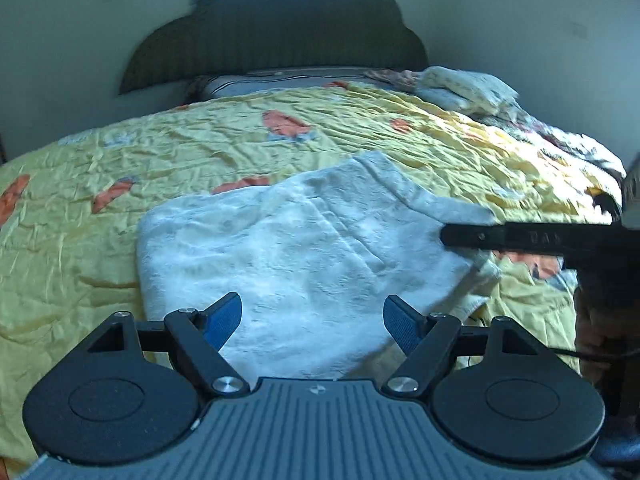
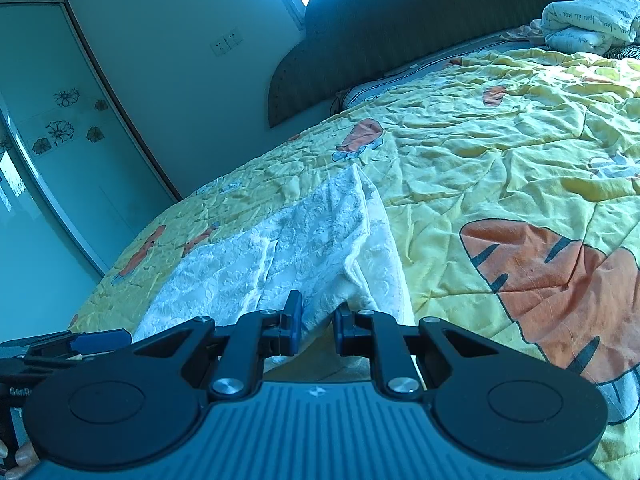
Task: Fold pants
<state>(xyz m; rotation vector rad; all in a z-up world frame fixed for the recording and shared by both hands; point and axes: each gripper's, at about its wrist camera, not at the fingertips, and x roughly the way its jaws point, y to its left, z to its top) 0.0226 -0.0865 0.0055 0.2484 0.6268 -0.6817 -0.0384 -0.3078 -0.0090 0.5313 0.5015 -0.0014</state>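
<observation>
The white fleecy pants (image 1: 288, 248) lie folded on the yellow quilt (image 1: 160, 148), just in front of my left gripper (image 1: 312, 320). The left gripper is open and empty, hovering over the pants' near edge. My right gripper (image 2: 316, 328) is shut on the right-hand edge of the pants (image 2: 296, 248) and lifts that edge slightly off the quilt (image 2: 500, 152). In the left wrist view the right gripper's black finger (image 1: 500, 236) reaches in from the right onto the pants' edge. In the right wrist view the left gripper (image 2: 88, 342) shows at the lower left.
The bed has a dark scalloped headboard (image 1: 276, 36) against the wall. A bundle of folded bedding (image 1: 464, 88) lies at the far right by the pillows. A wardrobe with flower decals (image 2: 60, 128) stands past the bed's left side.
</observation>
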